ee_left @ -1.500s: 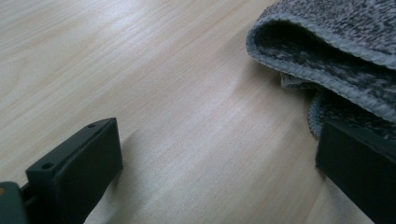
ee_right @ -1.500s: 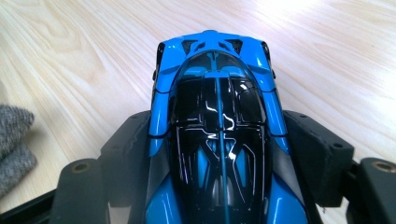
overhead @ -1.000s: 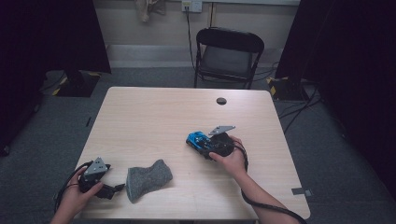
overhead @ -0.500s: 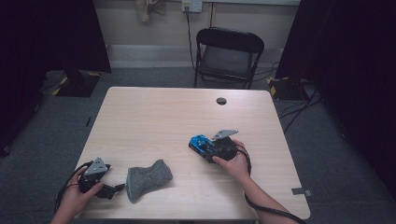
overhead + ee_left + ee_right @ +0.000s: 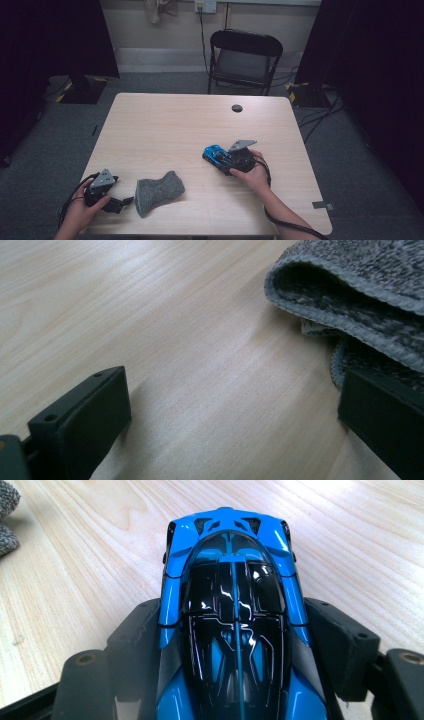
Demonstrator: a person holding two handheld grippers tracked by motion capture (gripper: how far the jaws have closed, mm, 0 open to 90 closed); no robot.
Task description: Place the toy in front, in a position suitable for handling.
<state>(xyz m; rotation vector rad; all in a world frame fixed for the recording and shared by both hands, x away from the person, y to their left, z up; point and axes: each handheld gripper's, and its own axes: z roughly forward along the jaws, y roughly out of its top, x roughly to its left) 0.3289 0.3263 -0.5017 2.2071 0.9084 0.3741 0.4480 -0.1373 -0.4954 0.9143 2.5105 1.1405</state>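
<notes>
right gripper view — right tongs (image 5: 235, 645) pinching blue toy car (image 5: 232, 605); left tongs (image 5: 225, 425) spread beside grey cloth (image 5: 360, 285).

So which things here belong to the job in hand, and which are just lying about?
In the job:
- blue toy car, clamped in the right tongs
- grey cloth, at the open left tongs

Lying about:
- black folding chair behind the table
- small dark round thing near the table's far edge
</notes>
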